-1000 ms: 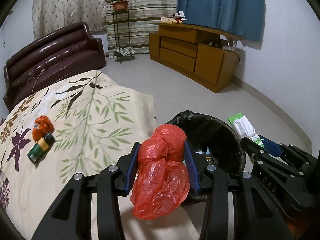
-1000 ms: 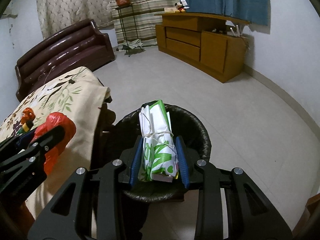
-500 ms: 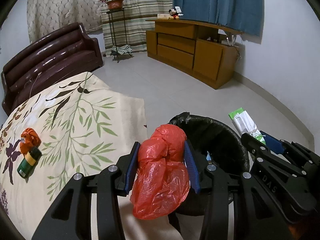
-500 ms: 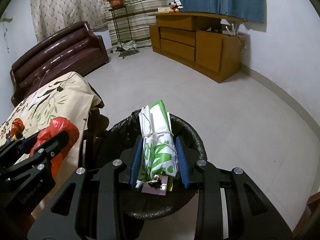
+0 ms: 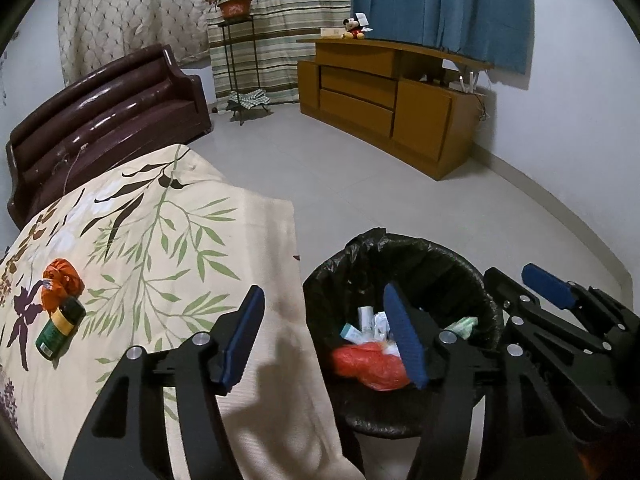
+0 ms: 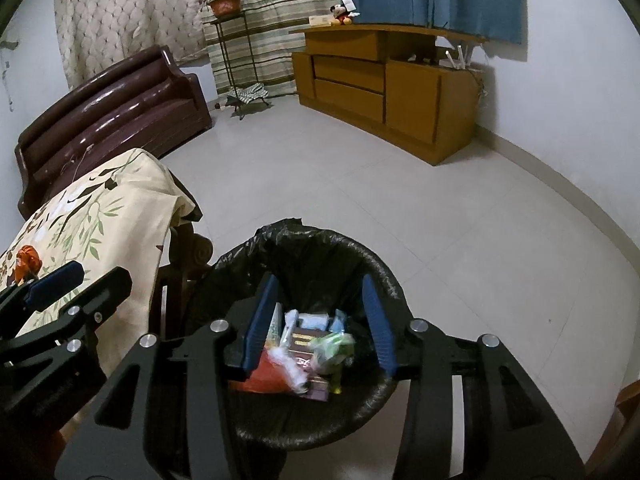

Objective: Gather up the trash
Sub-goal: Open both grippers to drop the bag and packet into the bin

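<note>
Both opening, empty: left gripper [image 5: 324, 338] and right gripper [image 6: 320, 322], blue-padded fingers [image 6: 258, 322] spread above round black-lined bin [image 6: 380, 276]; crinkled red plastic bag [image 5: 370, 364] inside.

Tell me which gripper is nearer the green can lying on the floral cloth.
Left. The left gripper, jaws opening and empty, straddles the cloth's edge and the bin; the green can lies further along the cloth. The right gripper, also opening and empty, hangs over the bin, farther away.
</note>
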A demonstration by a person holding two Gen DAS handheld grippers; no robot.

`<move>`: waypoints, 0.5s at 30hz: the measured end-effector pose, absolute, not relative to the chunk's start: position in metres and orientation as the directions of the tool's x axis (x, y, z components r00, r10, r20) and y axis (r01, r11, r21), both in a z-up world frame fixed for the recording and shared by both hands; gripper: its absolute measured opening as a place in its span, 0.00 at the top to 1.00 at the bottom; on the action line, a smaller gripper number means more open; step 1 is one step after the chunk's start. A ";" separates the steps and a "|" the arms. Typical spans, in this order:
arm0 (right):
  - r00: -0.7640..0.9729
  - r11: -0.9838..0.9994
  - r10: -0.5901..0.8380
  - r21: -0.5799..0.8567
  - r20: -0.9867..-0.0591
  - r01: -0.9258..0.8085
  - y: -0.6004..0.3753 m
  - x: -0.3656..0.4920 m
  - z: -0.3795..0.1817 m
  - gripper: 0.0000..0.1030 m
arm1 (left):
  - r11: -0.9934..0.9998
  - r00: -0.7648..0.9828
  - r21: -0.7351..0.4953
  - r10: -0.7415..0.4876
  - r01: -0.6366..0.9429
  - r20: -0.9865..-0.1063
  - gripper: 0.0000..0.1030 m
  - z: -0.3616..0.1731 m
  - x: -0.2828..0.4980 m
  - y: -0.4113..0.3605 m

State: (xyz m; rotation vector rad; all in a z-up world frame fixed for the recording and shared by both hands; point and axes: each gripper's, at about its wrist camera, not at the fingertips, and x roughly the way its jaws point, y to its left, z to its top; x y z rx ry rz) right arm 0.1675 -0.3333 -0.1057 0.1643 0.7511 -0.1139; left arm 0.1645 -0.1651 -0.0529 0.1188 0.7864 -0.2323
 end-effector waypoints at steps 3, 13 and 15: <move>0.732 0.981 -0.052 0.102 -0.679 0.164 -0.333 0.165 -0.103 0.53 | 0.969 0.689 0.025 -0.158 0.247 -0.707 0.39 -0.052 0.163 -0.163; 0.738 0.980 -0.064 0.097 -0.672 0.174 -0.333 0.157 -0.098 0.51 | 0.970 0.700 0.013 -0.166 0.243 -0.694 0.38 -0.045 0.158 -0.152; 0.736 0.980 -0.063 0.097 -0.674 0.172 -0.332 0.156 -0.098 0.51 | 0.971 0.702 0.010 -0.166 0.240 -0.693 0.35 -0.044 0.157 -0.148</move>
